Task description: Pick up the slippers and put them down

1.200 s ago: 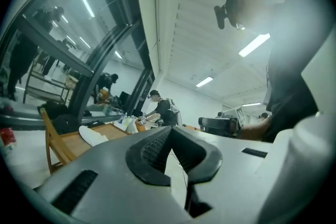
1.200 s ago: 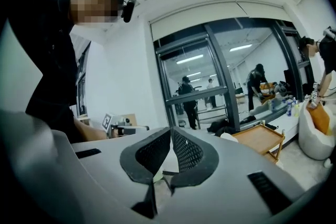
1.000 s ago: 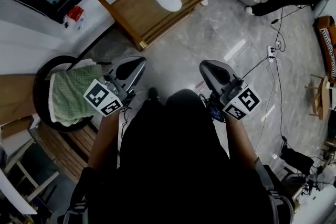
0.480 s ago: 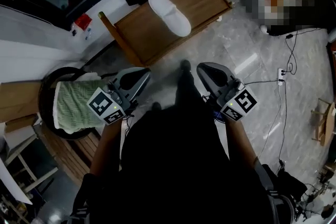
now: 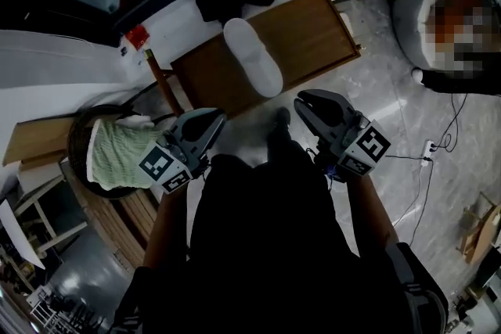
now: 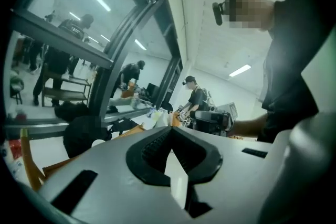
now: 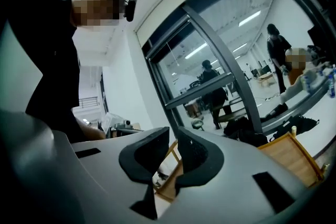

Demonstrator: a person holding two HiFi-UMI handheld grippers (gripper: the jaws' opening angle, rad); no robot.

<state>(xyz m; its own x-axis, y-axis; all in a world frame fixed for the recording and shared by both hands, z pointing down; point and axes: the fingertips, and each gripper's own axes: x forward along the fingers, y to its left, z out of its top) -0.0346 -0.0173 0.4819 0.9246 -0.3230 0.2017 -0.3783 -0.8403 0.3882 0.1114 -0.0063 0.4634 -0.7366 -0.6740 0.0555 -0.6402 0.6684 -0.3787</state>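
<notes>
A white slipper (image 5: 252,57) lies on a low wooden counter (image 5: 313,35), the only one of the pair in sight. The person stands just short of it with a hand-held gripper in each hand. The left hand-held gripper (image 5: 216,121) and the right hand-held gripper (image 5: 305,101) are held out on either side of the person's dark-clothed body. Both are aimed toward the counter and both are clear of the slipper. Each gripper's own view shows its jaws pressed together with nothing between them.

The task appears to be at the approach stage, with the slipper not yet picked up. The next move would call for one gripper to spread its jaws, dip to the counter top and close on the slipper. Since the slipper looks soft and flat, a pinch at the rim or upper seems likelier to hold than one across the sole. A green towel (image 5: 117,156) in a round basket sits off to the left, well apart.
</notes>
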